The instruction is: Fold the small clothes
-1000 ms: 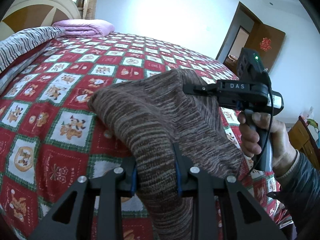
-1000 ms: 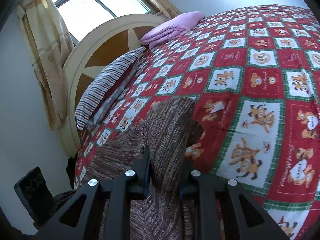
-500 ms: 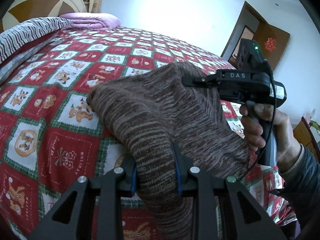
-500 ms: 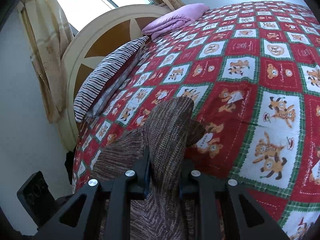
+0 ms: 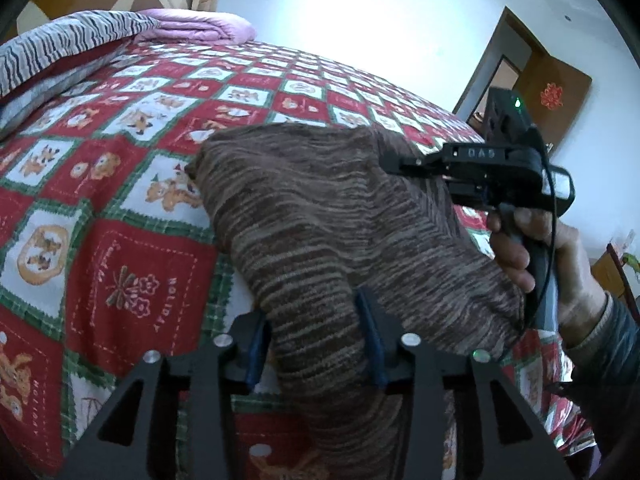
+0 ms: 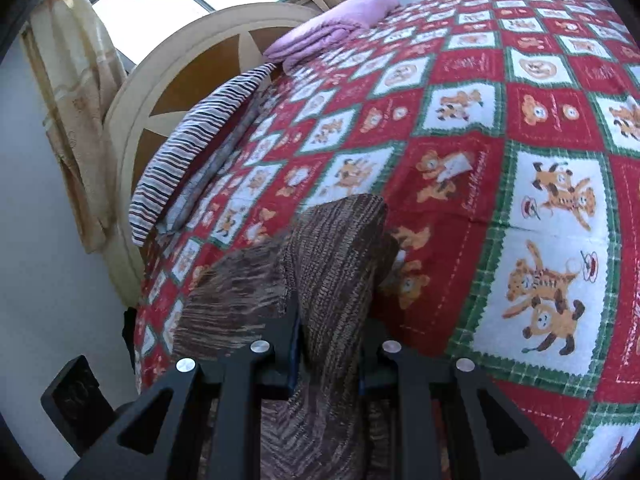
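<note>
Carried further out over the bed since a second ago: brown striped knit garment (image 5: 320,216), more patchwork squares now showing beneath and beyond it; both grips unchanged.

Garment: held up above the bedspread, bunched, one rounded folded edge (image 5: 208,160) toward the headboard side, lower part draped down between the two claws. Seen also from the right wrist (image 6: 336,264), a ridge of cloth rising ahead of the fingers.

Left claw (image 5: 316,344): clamped on a thick fold of the garment, blue pads (image 5: 366,320) pressed into the knit on both sides.

Right claw (image 6: 330,344): clamped on another fold of the same garment; seen from the left wrist (image 5: 394,162) as a black body reaching in level from the right, tips buried in the upper edge of the cloth.

Right hand (image 5: 532,248): wrapped round the upright handle, cable trailing down, grey sleeve at the wrist.

Bed: red, white and green bear-print quilt (image 6: 540,184), broad flat room ahead and to the right of the garment. Striped blanket (image 6: 192,148) and folded lilac blanket (image 6: 332,28) well apart, by the arched headboard (image 6: 168,80). Brown door (image 5: 552,92) beyond the far edge.
</note>
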The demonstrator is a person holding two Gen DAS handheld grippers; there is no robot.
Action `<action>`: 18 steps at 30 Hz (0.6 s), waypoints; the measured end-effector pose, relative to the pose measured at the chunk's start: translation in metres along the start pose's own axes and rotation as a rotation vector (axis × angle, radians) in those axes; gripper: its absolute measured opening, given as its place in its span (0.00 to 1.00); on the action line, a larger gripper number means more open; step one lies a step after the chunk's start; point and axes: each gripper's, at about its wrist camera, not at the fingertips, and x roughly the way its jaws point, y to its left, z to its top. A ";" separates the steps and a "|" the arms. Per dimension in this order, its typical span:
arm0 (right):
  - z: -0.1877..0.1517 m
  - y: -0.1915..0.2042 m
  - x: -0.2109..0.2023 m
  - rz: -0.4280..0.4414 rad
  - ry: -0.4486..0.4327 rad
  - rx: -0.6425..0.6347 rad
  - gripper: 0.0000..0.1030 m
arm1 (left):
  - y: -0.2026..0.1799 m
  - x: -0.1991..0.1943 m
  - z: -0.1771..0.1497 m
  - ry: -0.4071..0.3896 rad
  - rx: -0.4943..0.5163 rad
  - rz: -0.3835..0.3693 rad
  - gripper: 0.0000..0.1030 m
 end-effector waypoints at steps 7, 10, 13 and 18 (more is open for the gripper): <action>-0.005 -0.017 0.008 -0.004 -0.001 0.024 0.21 | 0.008 0.004 -0.001 -0.010 -0.033 0.023 0.66; -0.007 -0.020 0.007 -0.007 -0.007 0.032 0.22 | 0.007 0.003 0.000 -0.007 -0.032 0.031 0.67; -0.008 -0.018 0.004 -0.037 -0.020 0.016 0.30 | 0.004 -0.010 0.005 -0.037 -0.024 0.052 0.67; -0.011 -0.002 -0.025 -0.127 -0.087 -0.039 0.39 | 0.000 -0.046 0.022 -0.209 0.039 0.152 0.85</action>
